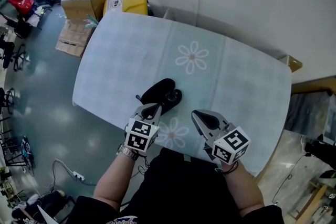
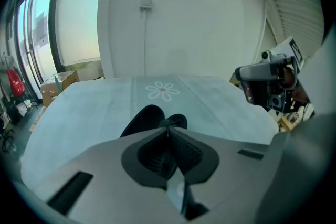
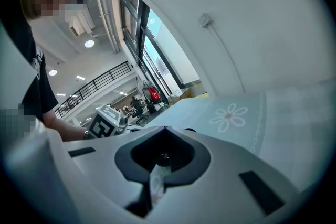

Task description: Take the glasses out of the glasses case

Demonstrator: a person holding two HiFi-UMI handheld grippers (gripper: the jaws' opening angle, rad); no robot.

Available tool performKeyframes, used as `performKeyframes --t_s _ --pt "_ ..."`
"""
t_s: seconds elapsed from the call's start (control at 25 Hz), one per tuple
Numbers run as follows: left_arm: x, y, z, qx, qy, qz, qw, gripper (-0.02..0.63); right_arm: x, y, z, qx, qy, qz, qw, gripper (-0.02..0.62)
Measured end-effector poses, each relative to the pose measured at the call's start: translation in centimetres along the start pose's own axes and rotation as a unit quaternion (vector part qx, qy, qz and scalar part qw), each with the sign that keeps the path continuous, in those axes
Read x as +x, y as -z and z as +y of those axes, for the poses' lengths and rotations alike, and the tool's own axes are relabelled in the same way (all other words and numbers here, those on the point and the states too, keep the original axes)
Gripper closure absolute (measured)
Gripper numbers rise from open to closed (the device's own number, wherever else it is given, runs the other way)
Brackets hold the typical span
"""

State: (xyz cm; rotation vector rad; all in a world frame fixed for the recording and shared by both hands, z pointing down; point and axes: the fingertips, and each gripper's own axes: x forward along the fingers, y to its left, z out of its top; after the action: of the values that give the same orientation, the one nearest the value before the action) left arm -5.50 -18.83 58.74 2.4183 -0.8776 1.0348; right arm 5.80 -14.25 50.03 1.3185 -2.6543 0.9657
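Left gripper (image 1: 151, 108) and right gripper (image 1: 197, 115) both have jaws closed on nothing. Black glasses case (image 1: 157, 93) lies on table (image 1: 247, 86), just ahead of left tip. Risk: closed jaws shove the case and it slides instead of being pinned. Glasses not visible.

No legible text, brand or number in any view. White paper label (image 1: 116, 3) on the yellow box (image 1: 132, 2): dark print present, too small to read; white print (image 1: 124, 220) on the person's dark garment (image 1: 173, 186), cut by the frame edge, unreadable. Black-and-white marker cube (image 1: 140, 135) of the left gripper (image 1: 155, 108) and the like marker cube (image 1: 231, 145) of the right gripper (image 1: 195, 113): coded square patterns only, no letters or digits.
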Motion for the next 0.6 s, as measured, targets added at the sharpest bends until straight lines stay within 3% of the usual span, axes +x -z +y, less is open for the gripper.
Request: performKeyframes --t_s 0.28,0.6 --pt "2.5 1.3 0.7 0.056 0.011 0.049 0.9972 0.575 0.8 0.3 -0.8 0.016 0.022 -0.001 1.0 0.572" --pt "5.0 1.7 1.2 0.137 0.016 0.096 0.9858 0.574 1.2 0.8 -1.8 0.038 0.042 -0.005 0.998 0.572"
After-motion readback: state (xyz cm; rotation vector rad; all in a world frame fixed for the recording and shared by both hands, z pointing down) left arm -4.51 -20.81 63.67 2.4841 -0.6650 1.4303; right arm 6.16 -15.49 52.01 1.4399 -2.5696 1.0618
